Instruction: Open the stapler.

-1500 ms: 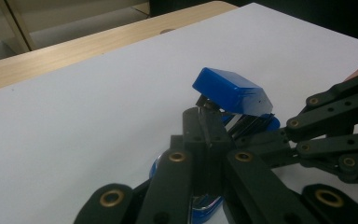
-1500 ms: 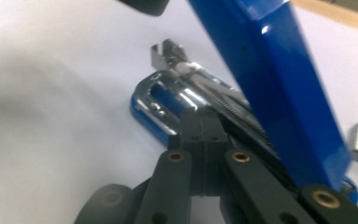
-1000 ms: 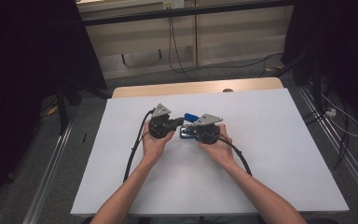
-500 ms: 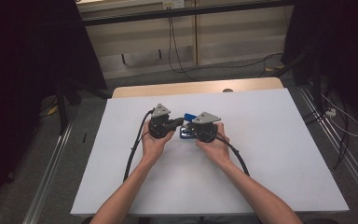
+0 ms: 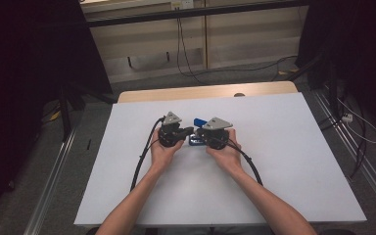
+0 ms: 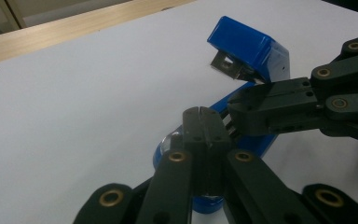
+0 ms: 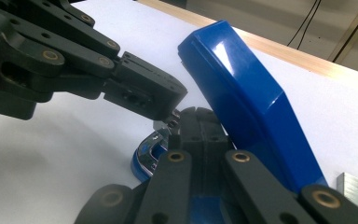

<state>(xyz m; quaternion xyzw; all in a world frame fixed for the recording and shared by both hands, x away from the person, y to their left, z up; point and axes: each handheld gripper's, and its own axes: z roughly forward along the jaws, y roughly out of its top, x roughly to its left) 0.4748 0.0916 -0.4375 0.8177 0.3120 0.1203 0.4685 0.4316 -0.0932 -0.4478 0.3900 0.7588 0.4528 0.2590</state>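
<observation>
step: we work the opened blue stapler (image 5: 196,140) at frame centre, staple strip (image 7: 353,189) lower right | left gripper (image 6: 200,122) closed, right gripper (image 7: 200,122) closed, both tips at its magazine | next: we judge careful loading.

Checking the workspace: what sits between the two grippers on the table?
The open blue stapler lies between the left gripper and right gripper, seen in the high view; both shut jaws meet over its base.
</observation>
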